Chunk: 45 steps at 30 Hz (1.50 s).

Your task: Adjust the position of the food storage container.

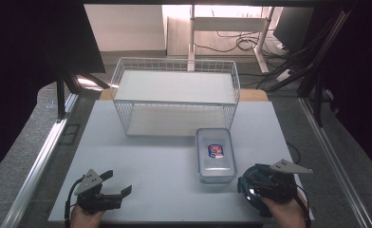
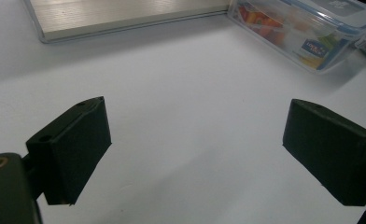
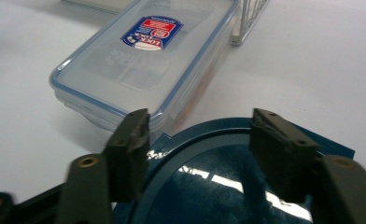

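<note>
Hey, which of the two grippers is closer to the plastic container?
The right gripper, hovering over a blue dish beside the plastic container; the left gripper sits well across the table.

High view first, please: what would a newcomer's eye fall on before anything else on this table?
Probably the white wire basket at the table's far middle, and the clear lidded container with a red-and-blue label lying just in front of its right end. Next, the dark blue plate under the right gripper, with the left gripper open over bare tabletop.
</note>
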### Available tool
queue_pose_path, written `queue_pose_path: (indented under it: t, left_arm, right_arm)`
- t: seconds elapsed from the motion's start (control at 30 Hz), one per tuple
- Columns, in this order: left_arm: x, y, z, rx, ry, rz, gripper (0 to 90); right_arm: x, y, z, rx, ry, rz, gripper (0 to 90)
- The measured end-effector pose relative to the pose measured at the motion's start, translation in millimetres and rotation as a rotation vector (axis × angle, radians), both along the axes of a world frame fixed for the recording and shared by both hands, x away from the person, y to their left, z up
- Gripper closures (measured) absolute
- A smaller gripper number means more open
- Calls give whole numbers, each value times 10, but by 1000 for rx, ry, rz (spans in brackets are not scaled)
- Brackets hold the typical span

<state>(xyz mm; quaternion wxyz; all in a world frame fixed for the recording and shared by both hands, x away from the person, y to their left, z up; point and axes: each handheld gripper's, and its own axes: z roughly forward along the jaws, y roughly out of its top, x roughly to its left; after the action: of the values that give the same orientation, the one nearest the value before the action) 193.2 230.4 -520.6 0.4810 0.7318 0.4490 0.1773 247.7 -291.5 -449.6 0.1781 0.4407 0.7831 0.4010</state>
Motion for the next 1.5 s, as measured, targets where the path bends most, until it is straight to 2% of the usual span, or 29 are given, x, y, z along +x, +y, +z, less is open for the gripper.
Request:
queue_pose_path:
  t: [0.1,0.2,0.27,0.3,0.43,0.53,0.6,0.77,0.9,1.03,1.13,1.17,1.37,1.47,1.5]
  left_arm:
    - [6,6,-7,-8,9,1,75]
    - [5,11,-2,-18,12,0,82]
    - [5,12,-1,-20,12,0,83]
    - [6,15,-3,-23,15,2,83]
    - [9,18,-7,-28,19,1,83]
    - [9,14,-8,-25,20,0,83]
    - [9,12,-9,-24,20,-1,83]
    - [17,14,-21,-30,28,-2,83]
    - [18,13,-22,-28,30,-3,83]
    - [20,11,-25,-27,31,-3,84]
    - [20,12,-25,-26,32,-4,84]
    - [20,13,-26,-27,33,-3,84]
    - [21,13,-29,-26,34,-5,84]
    - [22,13,-29,-25,34,-5,83]
    - [24,11,-31,-26,35,-6,83]
  right_arm:
    - [21,-3,46,2,14,14,501]
    - [62,5,85,-22,25,23,590]
    - [81,14,101,-26,27,26,613]
    - [110,30,125,-33,29,40,675]
    - [185,102,178,-57,32,86,813]
    - [263,164,203,-73,31,111,881]
    - [290,185,207,-78,31,113,887]
    - [489,232,218,-87,46,114,890]
    - [679,231,213,-75,79,95,890]
    - [879,307,161,-104,106,75,890]
    - [955,355,125,-118,121,68,890]
    - [1045,417,75,-133,148,51,890]
    - [1275,542,-34,-170,230,-26,890]
    - [1328,568,-51,-181,244,-42,891]
    - [1377,595,-63,-202,256,-54,891]
